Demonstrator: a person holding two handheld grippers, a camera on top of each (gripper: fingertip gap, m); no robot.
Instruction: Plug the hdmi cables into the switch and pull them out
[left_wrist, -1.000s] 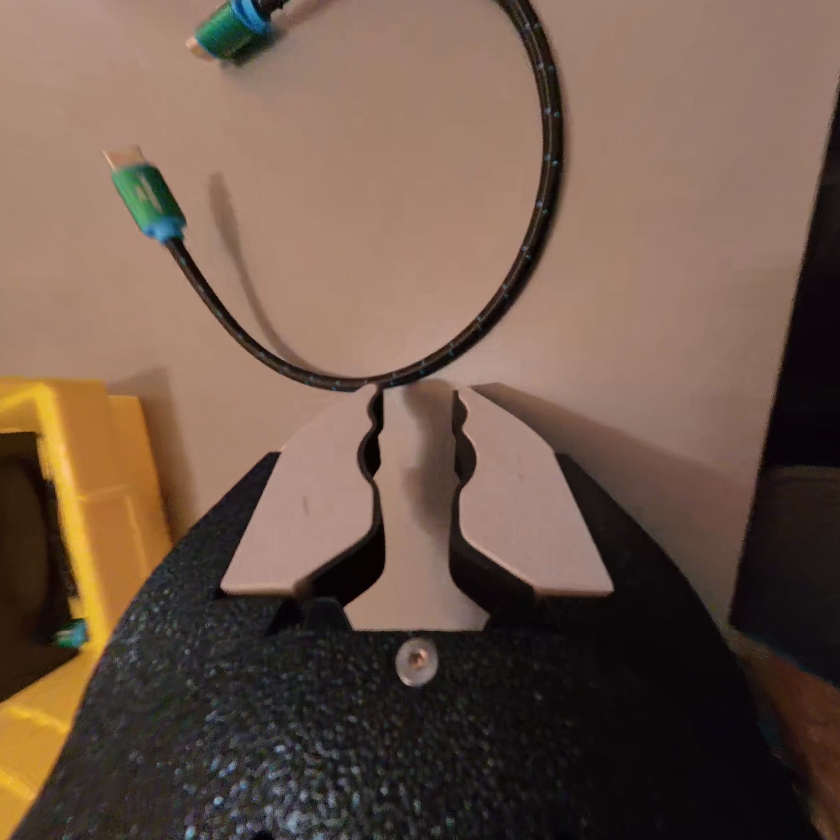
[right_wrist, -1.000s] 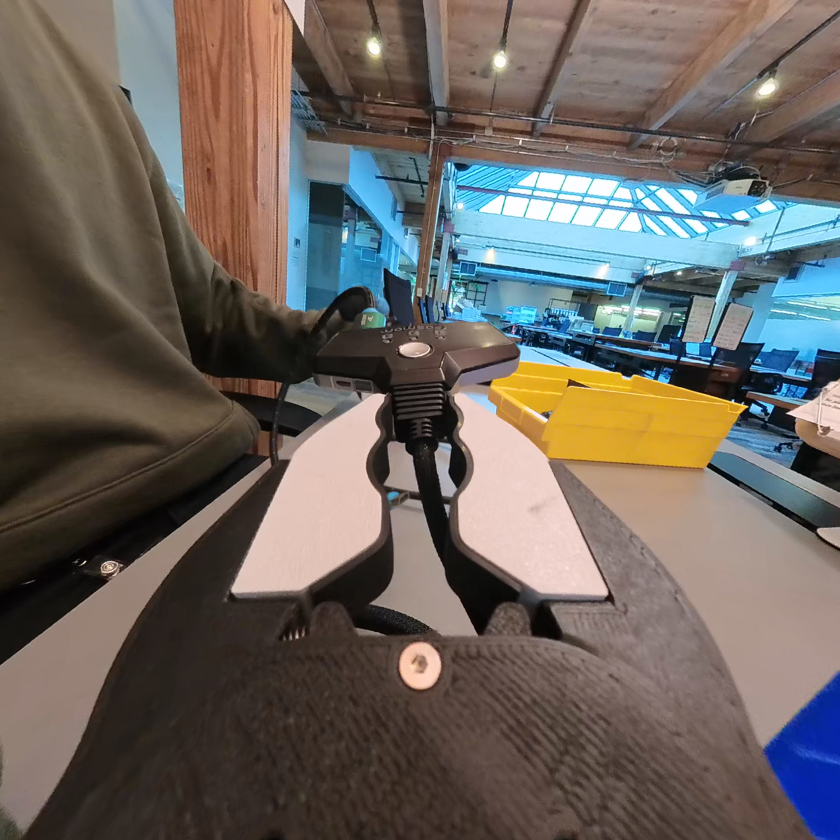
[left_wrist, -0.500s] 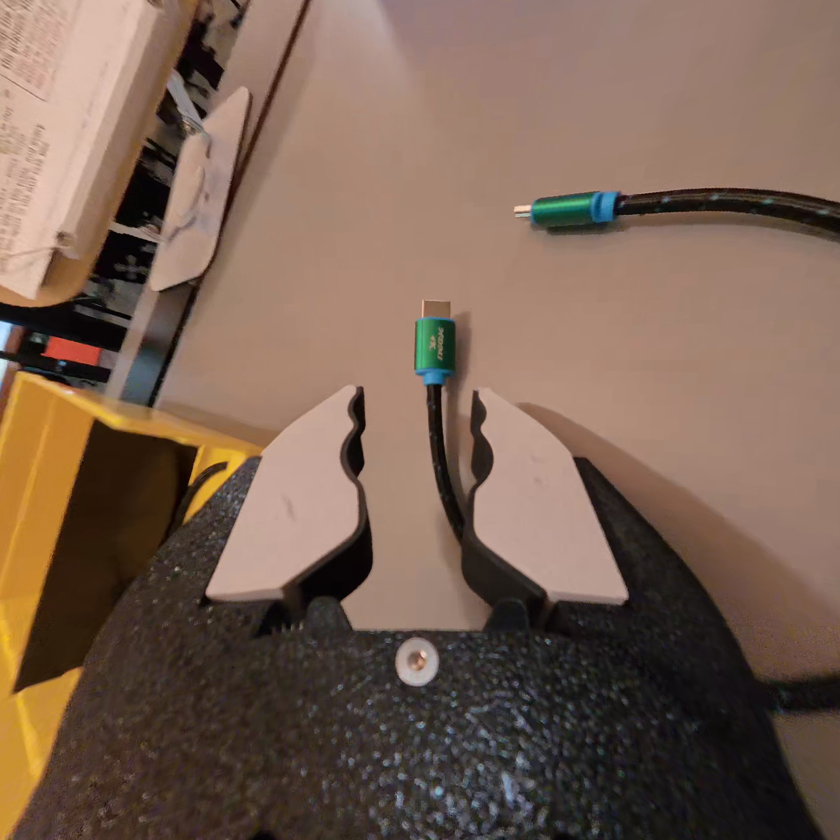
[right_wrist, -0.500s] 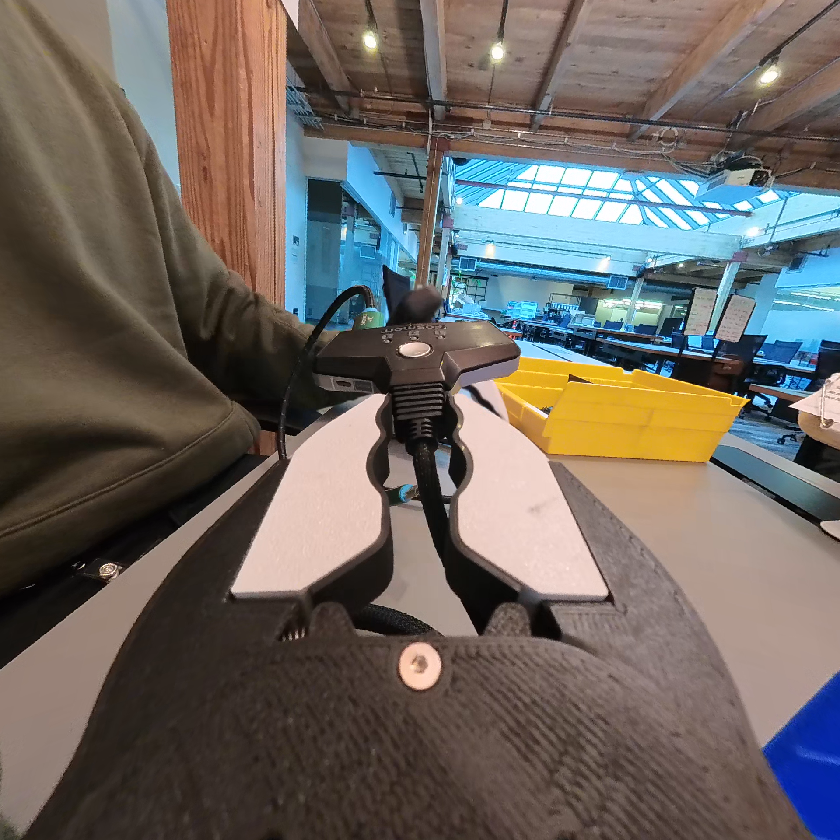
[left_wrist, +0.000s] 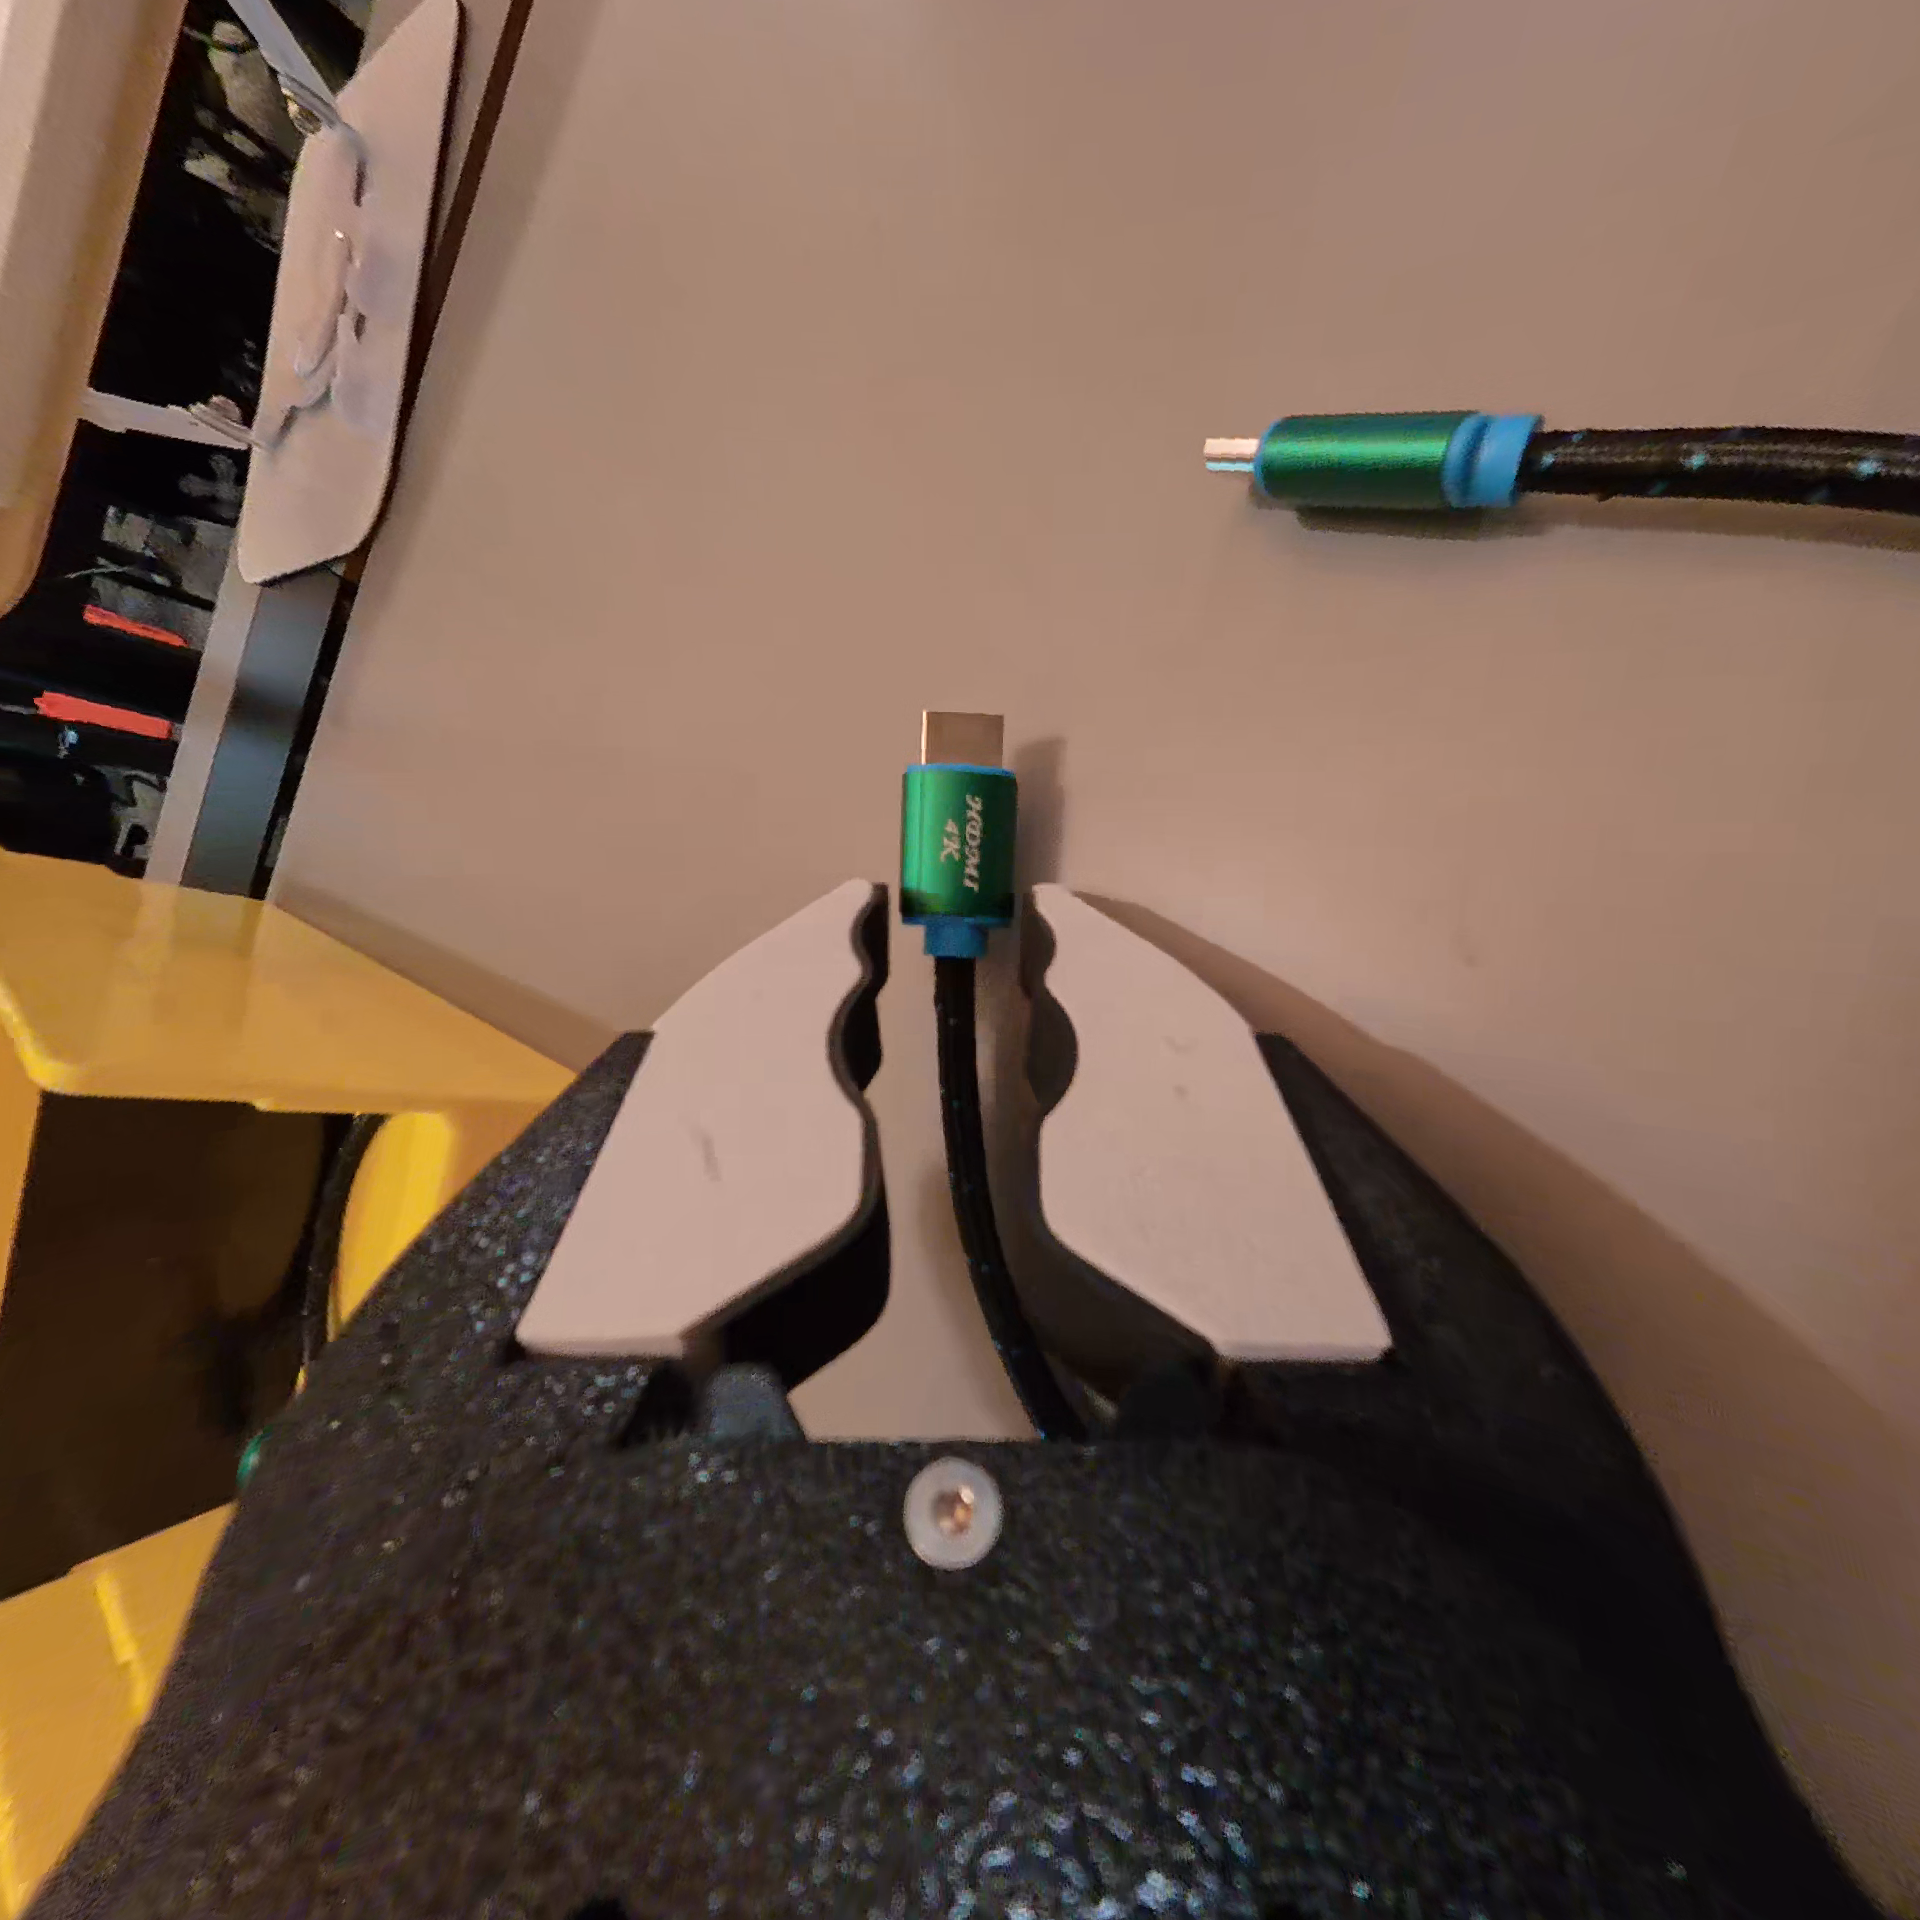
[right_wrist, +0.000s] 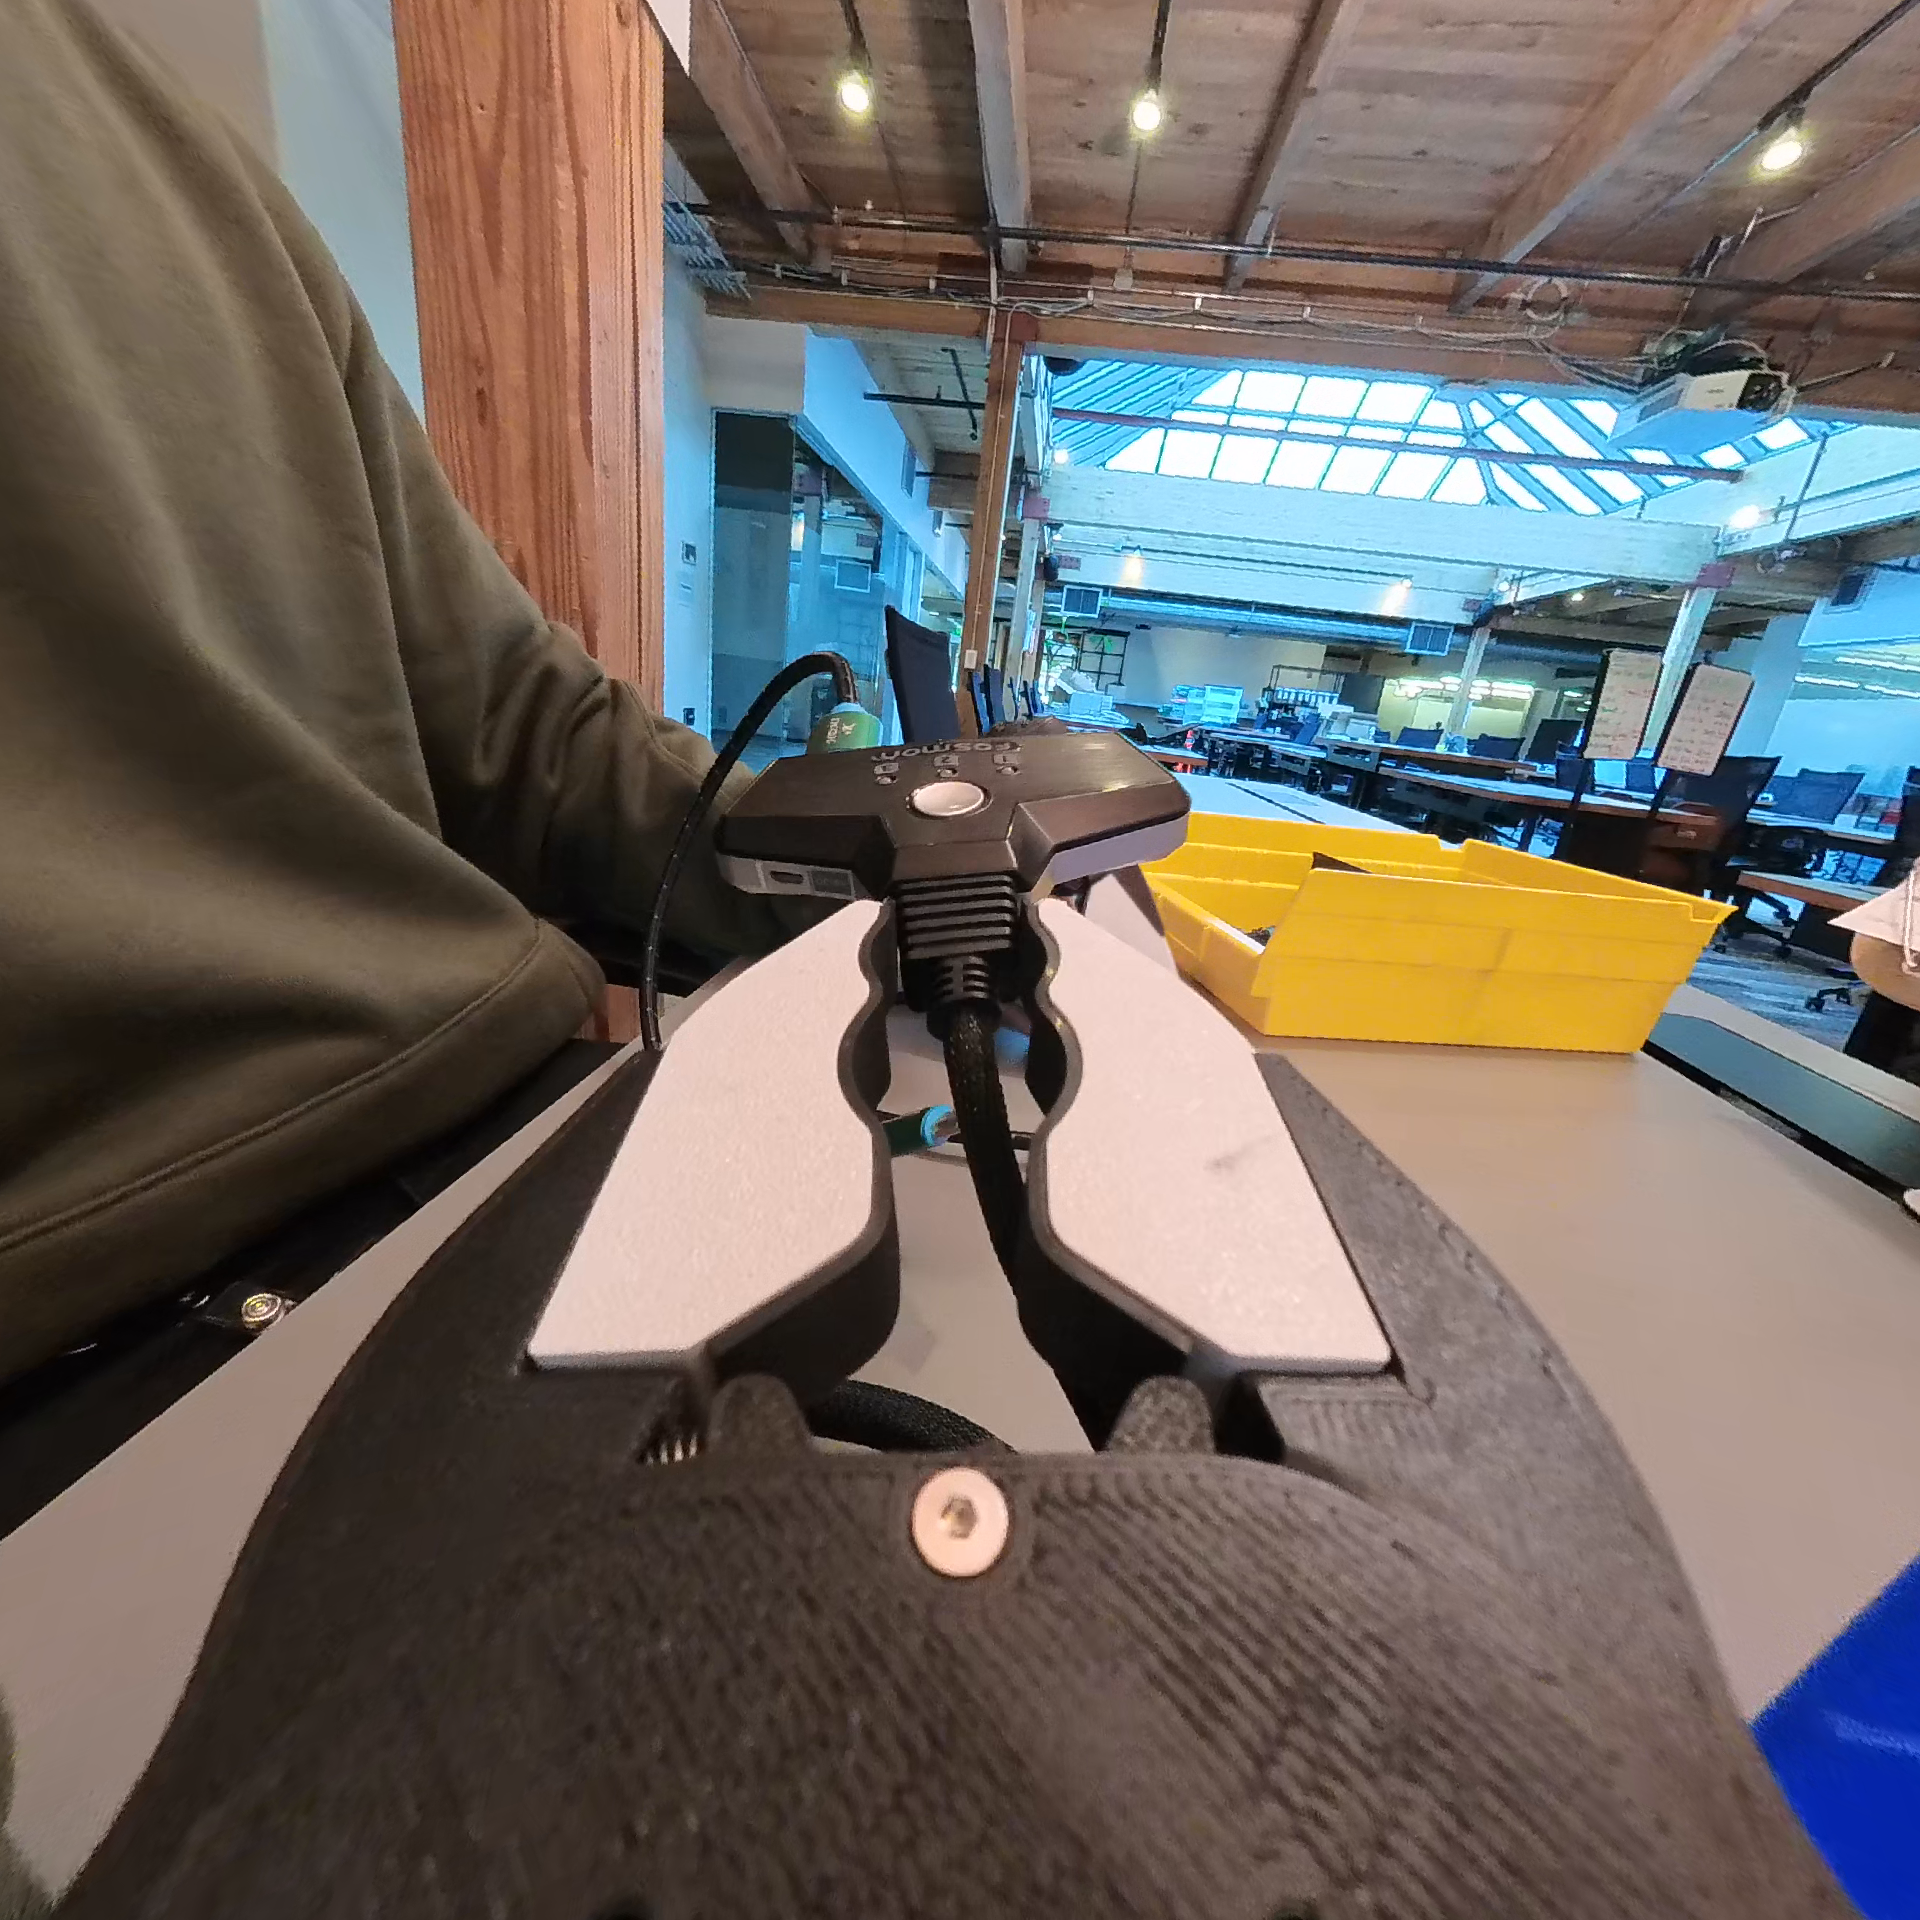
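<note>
In the left wrist view, a green HDMI plug with a blue collar and a black braided cable lies between my left gripper's fingertips, metal tip pointing away. The jaws stand close against its rear end. A second green plug lies on the grey table farther right, pointing left. My right gripper is shut on the ribbed cable neck of the black HDMI switch and holds it above the table. A green plug sits in the switch's far left side.
A yellow bin stands left of my left gripper, and it also shows in the right wrist view at the right. A person's green sleeve fills the left of the right wrist view. A blue object lies at the lower right.
My left gripper has swung onto the nearer green plug, moved forward along its cable and narrowed its jaws around it. My right gripper has kept hold of the switch, almost still.
</note>
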